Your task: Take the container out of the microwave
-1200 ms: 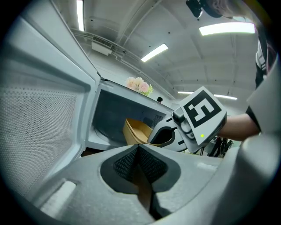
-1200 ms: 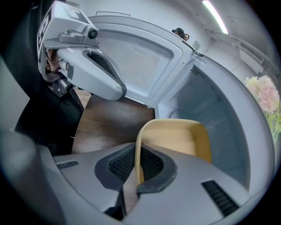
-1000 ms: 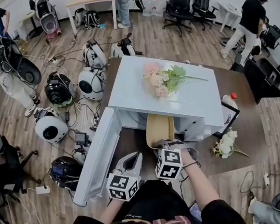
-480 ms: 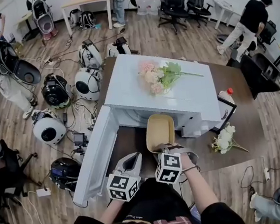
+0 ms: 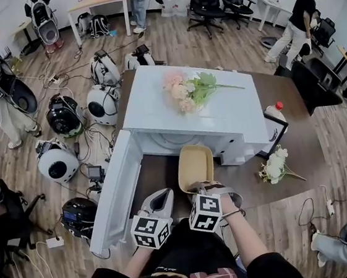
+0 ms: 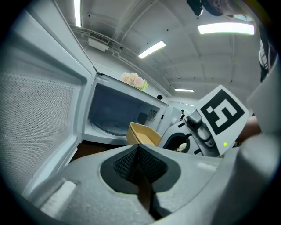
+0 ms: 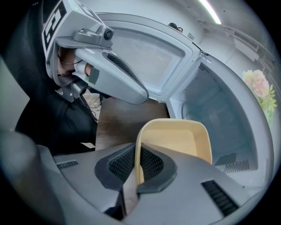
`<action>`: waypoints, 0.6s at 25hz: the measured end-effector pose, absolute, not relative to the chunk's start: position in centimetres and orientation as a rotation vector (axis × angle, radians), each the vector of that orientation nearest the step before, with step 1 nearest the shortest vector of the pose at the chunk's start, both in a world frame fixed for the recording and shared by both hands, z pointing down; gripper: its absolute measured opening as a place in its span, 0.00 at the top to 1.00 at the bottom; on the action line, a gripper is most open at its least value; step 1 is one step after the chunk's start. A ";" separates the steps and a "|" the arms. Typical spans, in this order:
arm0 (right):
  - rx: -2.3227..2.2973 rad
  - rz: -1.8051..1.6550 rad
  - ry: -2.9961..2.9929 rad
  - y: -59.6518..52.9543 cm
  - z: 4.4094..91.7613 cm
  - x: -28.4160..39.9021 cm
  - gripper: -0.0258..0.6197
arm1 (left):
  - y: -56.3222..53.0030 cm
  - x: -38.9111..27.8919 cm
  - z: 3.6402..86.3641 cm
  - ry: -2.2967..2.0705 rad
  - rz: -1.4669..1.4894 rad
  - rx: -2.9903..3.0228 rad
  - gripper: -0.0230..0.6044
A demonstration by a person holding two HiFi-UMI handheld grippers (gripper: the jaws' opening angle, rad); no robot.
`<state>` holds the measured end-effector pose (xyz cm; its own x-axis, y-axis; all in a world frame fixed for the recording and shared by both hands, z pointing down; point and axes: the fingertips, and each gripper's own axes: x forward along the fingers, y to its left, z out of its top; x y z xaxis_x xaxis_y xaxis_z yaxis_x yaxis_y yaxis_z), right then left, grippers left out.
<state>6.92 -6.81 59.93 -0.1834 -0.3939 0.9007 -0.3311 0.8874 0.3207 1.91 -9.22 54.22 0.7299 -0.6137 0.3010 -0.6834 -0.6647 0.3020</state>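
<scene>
Steeply angled right gripper (image 7: 137, 172), jaws pinching container (image 7: 178, 139) rim, left gripper (image 6: 138, 163) level

The camera on my head looks steeply down on the white box-shaped microwave (image 5: 189, 111) and the dark brown table (image 5: 295, 115) beneath it, far enough off to take in the room's wood-plank floor (image 5: 169, 48). The one on my left gripper (image 6: 138, 147) sits low and close, facing almost level along its jaws into the open microwave, while the one on my right gripper (image 7: 138, 151) tips downward, very near the beige rectangular plastic container (image 7: 175, 140). All three share that container, the microwave's cavity and its white open door (image 5: 115, 198), and each gripper view catches the other gripper.
</scene>
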 end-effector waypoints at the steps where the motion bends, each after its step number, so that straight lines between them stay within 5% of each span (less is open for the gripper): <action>1: 0.553 -0.052 -1.788 -6.6 60.1 6.9 0.93 | -9.2 1.9 54.3 -0.996 0.246 2.538 0.95; 15: 0.624 0.019 -1.789 -4.8 61.1 6.4 0.93 | -9.1 1.7 55.0 -0.978 0.260 2.534 0.95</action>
